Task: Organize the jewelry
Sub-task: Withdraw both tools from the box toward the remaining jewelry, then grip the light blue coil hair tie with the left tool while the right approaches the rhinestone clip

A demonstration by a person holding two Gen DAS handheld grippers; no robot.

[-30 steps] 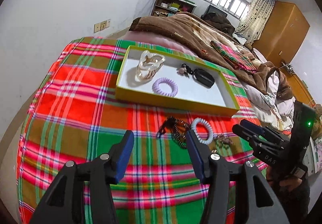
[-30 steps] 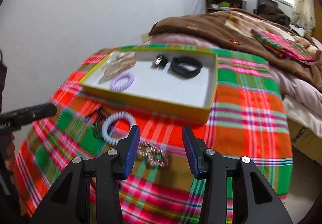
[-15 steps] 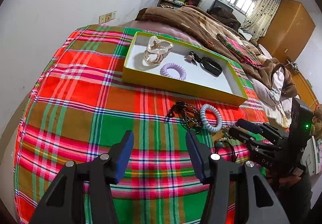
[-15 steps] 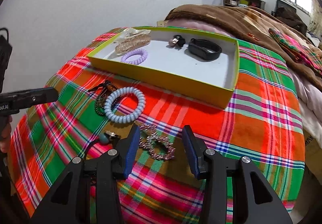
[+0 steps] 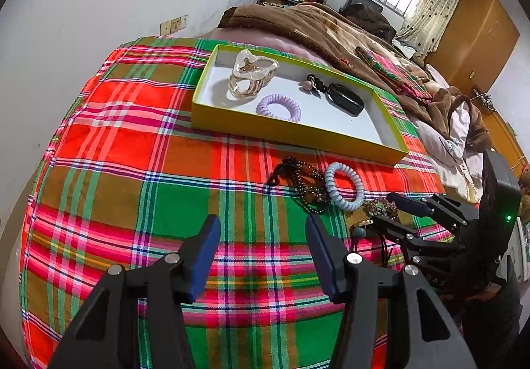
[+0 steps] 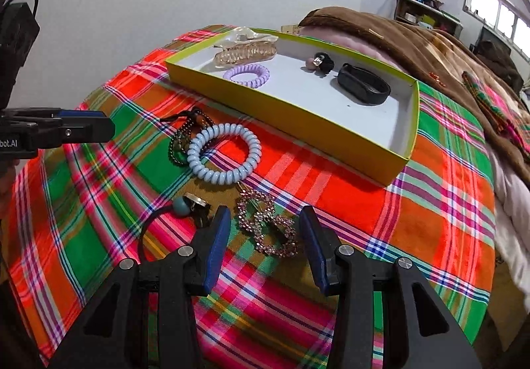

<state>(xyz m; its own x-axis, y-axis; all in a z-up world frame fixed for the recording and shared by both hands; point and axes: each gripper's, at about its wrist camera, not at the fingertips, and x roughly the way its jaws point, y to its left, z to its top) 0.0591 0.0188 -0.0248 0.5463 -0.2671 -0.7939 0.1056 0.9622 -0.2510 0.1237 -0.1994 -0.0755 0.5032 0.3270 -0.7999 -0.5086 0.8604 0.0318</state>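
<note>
The right gripper – jaws apart, nothing held – hovers over the rhinestone clip on the plaid cloth, whose long axis runs diagonally between them; the left gripper, also open, stands farther off.

My left wrist view looks steeply down across the plaid cloth; my right sits closer, lower. Both share the yellow tray.
</note>
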